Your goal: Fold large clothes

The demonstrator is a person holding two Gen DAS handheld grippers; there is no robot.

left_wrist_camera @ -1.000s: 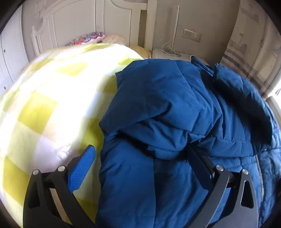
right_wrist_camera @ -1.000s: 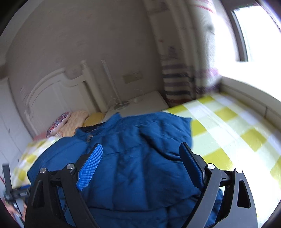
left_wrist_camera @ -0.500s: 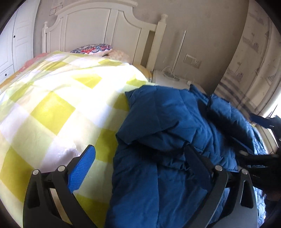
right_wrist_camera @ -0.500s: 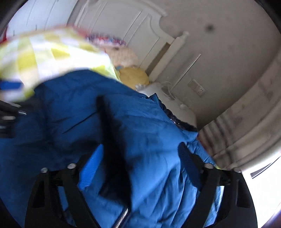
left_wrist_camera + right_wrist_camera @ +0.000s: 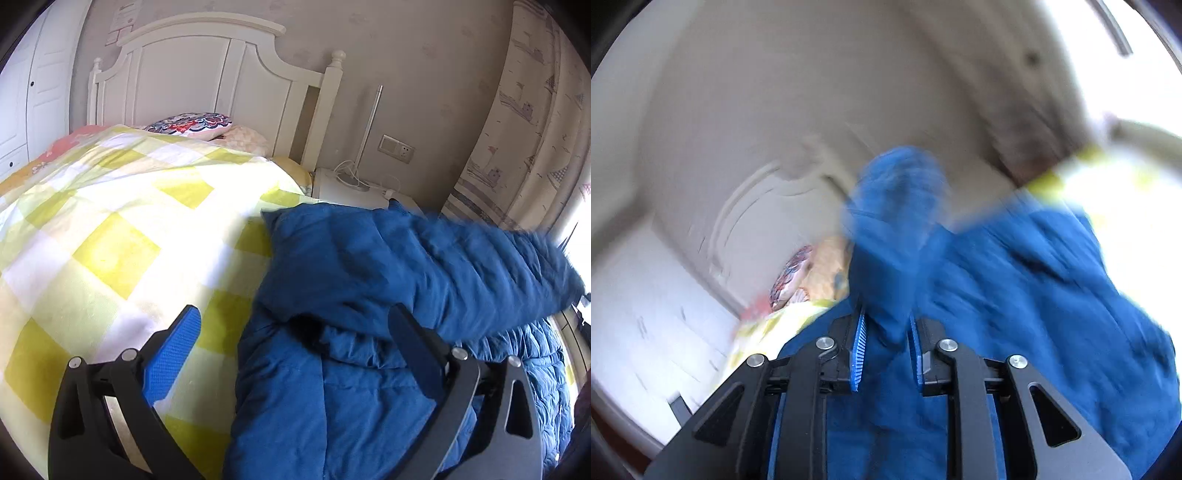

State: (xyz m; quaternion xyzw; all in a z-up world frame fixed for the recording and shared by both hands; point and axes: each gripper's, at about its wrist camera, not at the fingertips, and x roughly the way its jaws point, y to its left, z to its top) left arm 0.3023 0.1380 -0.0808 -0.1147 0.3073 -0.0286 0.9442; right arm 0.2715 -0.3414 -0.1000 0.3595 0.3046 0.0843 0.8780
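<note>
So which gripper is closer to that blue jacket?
Right. The right gripper is closing on a fold of the blue jacket; the left gripper hovers open over it, not gripping.

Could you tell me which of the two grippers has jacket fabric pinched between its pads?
The right gripper: its jaws are closing on a fold of the blue jacket. The left gripper is wide open, gripping nothing.

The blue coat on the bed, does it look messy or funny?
Yes. The blue coat is bunched up, one puffy part flopped across the rest, not flat on the yellow checked blanket. The right gripper is closing on a fold.
</note>
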